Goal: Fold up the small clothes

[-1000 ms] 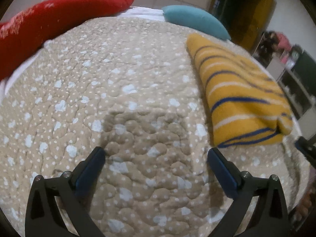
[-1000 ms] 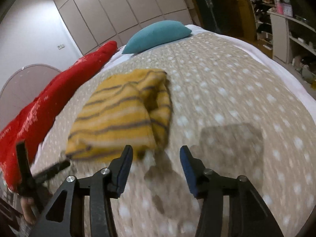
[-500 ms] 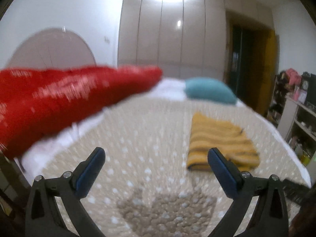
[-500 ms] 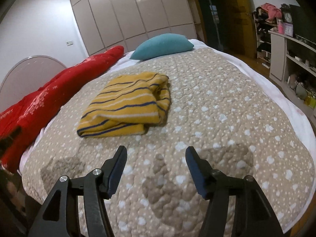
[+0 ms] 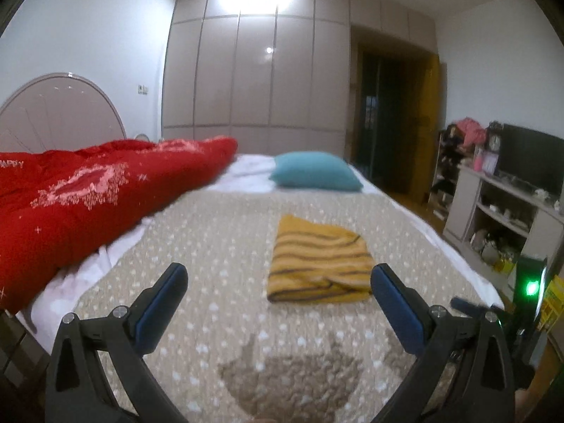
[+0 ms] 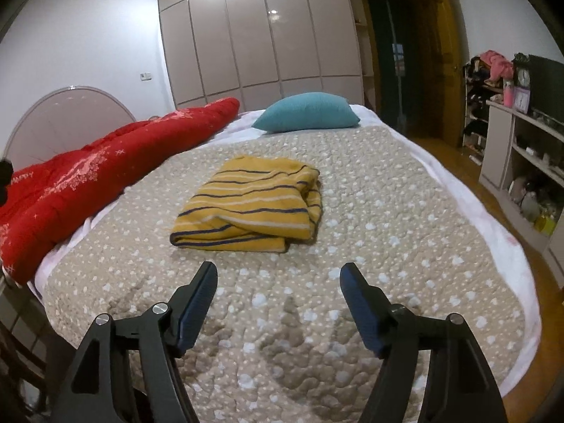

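Now, going from left to right, I see these things:

Red blanket (image 6: 88, 176): it lies in a long heap along the left side of the bed.
Bed cover (image 6: 387, 211): tan with white dots, and it is spread flat over the bed.
My left gripper (image 5: 278, 276): its two blue fingers (image 5: 162, 303) are spread wide and I hold nothing in it. It hangs over the near end of the bed.
Yellow striped shirt (image 6: 252, 202): it is folded and lies on the bed cover, in the middle of the bed. No gripper touches it.
Blue pillow (image 6: 306, 112): it sits at the far end of the bed, past the shirt.
My right gripper (image 6: 278, 276): its fingers are spread apart too, with nothing between them. The shirt is just ahead of it.
Shelves (image 6: 521, 148): they stand by the wall on the right, full of small things.
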Motion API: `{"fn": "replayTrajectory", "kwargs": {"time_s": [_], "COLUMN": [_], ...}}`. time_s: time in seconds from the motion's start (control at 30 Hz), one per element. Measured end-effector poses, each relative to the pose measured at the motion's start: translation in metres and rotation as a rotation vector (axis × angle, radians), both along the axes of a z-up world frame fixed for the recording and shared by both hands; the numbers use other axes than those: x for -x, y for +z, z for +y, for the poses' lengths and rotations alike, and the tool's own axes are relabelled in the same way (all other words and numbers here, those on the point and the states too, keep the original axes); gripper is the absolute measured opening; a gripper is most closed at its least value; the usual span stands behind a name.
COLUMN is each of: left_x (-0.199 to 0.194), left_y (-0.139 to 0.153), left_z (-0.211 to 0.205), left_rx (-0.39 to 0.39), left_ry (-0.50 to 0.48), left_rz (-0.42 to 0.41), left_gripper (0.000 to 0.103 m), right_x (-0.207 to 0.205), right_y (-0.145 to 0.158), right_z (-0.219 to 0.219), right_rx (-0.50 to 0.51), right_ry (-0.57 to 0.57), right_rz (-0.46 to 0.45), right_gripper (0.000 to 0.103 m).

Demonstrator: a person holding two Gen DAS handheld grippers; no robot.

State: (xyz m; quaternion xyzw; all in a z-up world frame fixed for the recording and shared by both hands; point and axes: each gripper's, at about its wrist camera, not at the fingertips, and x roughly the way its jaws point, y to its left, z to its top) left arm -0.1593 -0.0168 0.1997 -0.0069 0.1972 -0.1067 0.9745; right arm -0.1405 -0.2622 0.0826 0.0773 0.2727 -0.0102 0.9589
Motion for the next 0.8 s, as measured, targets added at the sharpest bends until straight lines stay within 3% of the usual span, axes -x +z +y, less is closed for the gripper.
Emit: {"fn": "replayTrajectory", "kwargs": {"time_s": [0.47, 0.8], "left_x": [-0.016, -0.022], "left_y": [-0.045, -0.072], "left_z": [-0.001, -0.002], "left_rx": [-0.115, -0.151], "left_ry": [0.143, 0.124], "left_rz": [0.165, 0.276], "left_gripper": [0.103, 0.103], "right_x": [-0.002, -0.009], "right_y": [-0.019, -0.032], "right_z": [0.016, 0.027], "right_rx": [0.004, 0.019], "right_ry": [0.000, 0.013], "right_rz": [0.085, 0.138], "right_gripper": [0.080, 0.082]}}
